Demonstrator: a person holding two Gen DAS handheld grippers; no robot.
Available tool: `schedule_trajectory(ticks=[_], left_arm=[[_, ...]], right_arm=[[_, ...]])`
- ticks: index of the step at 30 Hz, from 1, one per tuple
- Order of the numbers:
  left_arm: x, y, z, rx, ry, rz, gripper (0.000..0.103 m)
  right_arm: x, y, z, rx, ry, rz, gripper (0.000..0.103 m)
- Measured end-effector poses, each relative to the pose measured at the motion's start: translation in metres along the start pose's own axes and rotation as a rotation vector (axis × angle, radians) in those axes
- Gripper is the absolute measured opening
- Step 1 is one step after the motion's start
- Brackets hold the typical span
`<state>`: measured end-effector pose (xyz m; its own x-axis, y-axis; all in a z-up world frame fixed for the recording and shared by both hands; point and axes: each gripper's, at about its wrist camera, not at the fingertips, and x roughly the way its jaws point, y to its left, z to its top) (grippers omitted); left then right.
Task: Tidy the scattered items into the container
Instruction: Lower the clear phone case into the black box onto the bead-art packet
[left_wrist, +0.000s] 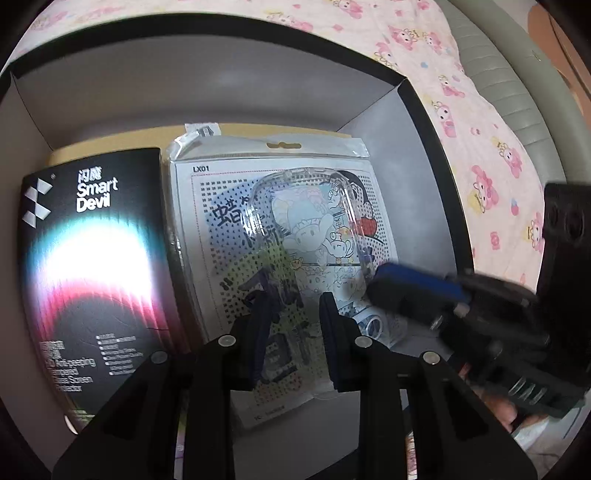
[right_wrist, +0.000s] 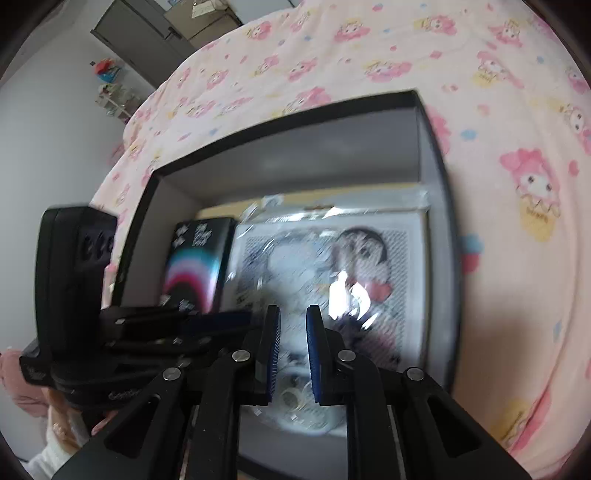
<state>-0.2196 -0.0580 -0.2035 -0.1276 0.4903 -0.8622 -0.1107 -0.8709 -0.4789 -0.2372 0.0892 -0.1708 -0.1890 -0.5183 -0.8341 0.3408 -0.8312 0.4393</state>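
Observation:
A black-rimmed open box with grey inner walls sits on the bed; it also shows in the right wrist view. Inside lie a black Smart Devil screen protector box, also seen in the right wrist view, and a clear bag with a cartoon phone case, also in the right wrist view. A small white item lies at the box's near end. My left gripper hangs open and empty over the phone case bag. My right gripper is open and empty over the box's near end.
The box rests on a pink cartoon-print bed sheet. A grey padded headboard runs along the far right in the left wrist view. A white wall, a grey door and a small shelf stand beyond the bed.

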Motion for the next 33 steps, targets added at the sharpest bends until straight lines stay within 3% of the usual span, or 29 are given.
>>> schedule_trajectory(ticks=[6, 8, 14, 20, 24, 28, 31, 33], left_arm=[[-0.002, 0.005, 0.014, -0.044, 0.002, 0.008, 0.01], [-0.011, 0.004, 0.021, -0.025, -0.03, 0.055, 0.01], [-0.012, 0.006, 0.042, -0.045, -0.027, 0.066, 0.015], [-0.012, 0.011, 0.019, -0.051, 0.006, -0.005, 0.022], [-0.008, 0.018, 0.008, -0.063, 0.034, -0.047, 0.022], [-0.017, 0.018, 0.005, -0.062, 0.026, -0.078, 0.022], [-0.023, 0.017, 0.001, -0.049, 0.009, -0.053, 0.022], [-0.025, 0.019, -0.002, -0.053, 0.013, -0.072, 0.022]], right_arm=[[0.011, 0.006, -0.006, -0.041, 0.04, -0.089, 0.012], [0.011, 0.005, -0.006, -0.04, 0.041, -0.092, 0.012], [0.016, 0.009, -0.008, -0.069, 0.05, -0.134, 0.012], [0.014, 0.014, -0.011, -0.109, 0.021, -0.225, 0.012], [0.015, 0.03, -0.022, -0.237, 0.073, -0.286, 0.027], [0.007, 0.028, -0.028, -0.204, 0.102, -0.262, 0.027], [0.009, 0.03, -0.033, -0.236, 0.143, -0.282, 0.028], [0.013, 0.03, -0.033, -0.245, 0.165, -0.278, 0.036]])
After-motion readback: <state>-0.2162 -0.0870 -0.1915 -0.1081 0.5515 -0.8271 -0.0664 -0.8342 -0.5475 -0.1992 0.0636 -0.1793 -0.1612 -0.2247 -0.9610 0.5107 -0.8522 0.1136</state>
